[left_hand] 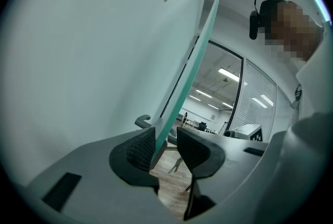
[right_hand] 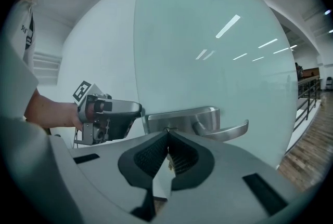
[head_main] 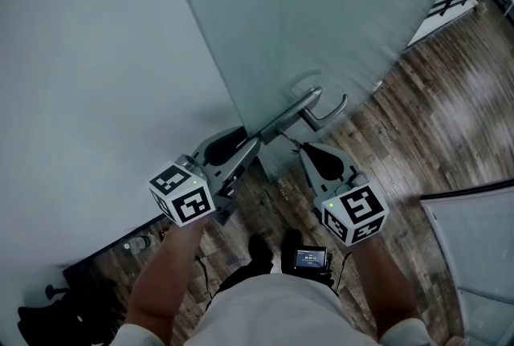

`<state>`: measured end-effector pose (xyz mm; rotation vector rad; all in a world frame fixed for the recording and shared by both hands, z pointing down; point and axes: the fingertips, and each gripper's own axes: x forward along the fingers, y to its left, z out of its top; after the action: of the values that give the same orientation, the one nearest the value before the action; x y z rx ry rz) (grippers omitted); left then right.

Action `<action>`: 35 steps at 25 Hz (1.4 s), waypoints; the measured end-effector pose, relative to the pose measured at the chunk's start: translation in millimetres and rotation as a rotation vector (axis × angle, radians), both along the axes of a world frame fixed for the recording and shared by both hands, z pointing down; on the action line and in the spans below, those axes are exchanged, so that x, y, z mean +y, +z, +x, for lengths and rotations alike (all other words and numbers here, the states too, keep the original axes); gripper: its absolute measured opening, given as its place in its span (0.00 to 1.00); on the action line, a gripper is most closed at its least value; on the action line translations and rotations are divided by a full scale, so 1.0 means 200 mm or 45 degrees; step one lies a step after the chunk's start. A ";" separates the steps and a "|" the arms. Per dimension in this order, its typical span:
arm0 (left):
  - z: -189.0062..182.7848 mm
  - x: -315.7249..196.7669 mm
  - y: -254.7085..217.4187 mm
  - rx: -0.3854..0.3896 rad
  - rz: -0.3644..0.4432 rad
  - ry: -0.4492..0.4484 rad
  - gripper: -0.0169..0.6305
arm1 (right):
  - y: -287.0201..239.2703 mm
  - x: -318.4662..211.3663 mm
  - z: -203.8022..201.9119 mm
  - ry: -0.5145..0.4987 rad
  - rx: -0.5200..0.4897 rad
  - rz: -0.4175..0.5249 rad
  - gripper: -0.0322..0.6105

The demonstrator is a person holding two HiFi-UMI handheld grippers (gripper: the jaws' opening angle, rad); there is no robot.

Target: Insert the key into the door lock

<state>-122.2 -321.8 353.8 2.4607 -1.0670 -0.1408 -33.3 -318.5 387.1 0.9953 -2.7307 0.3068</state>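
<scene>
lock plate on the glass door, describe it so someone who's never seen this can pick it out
Find the frosted glass door and follow it to its free edge. The lock plate is the flat brushed-metal rectangle mounted there, just ahead of the right claw. Unlike the curved lever handle sticking out of it, it lies flush on the glass.
</scene>
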 end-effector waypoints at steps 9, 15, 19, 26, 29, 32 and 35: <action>0.00 0.00 0.01 0.011 -0.004 -0.002 0.22 | 0.02 0.01 -0.02 0.023 0.126 0.135 0.07; 0.00 0.00 0.00 0.010 0.006 0.012 0.22 | 0.06 0.02 -0.05 0.006 0.087 0.086 0.07; 0.00 0.00 -0.01 0.010 0.004 0.013 0.22 | 0.06 0.01 -0.05 -0.003 0.065 0.063 0.07; -0.01 0.00 -0.01 0.005 -0.014 0.001 0.22 | 0.07 0.00 -0.07 -0.016 0.072 0.060 0.07; -0.01 0.00 -0.01 0.003 -0.007 0.001 0.22 | 0.07 0.00 -0.07 -0.020 0.077 0.060 0.07; -0.01 0.00 0.00 0.004 0.000 -0.005 0.20 | 0.07 0.00 -0.08 -0.026 0.078 0.058 0.07; -0.01 0.00 0.01 0.016 -0.003 -0.011 0.19 | 0.08 0.00 -0.09 -0.025 0.080 0.054 0.07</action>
<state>-125.1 -321.9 354.9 2.4505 -1.0717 -0.1577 -51.2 -318.9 402.5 0.9716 -2.6989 0.2119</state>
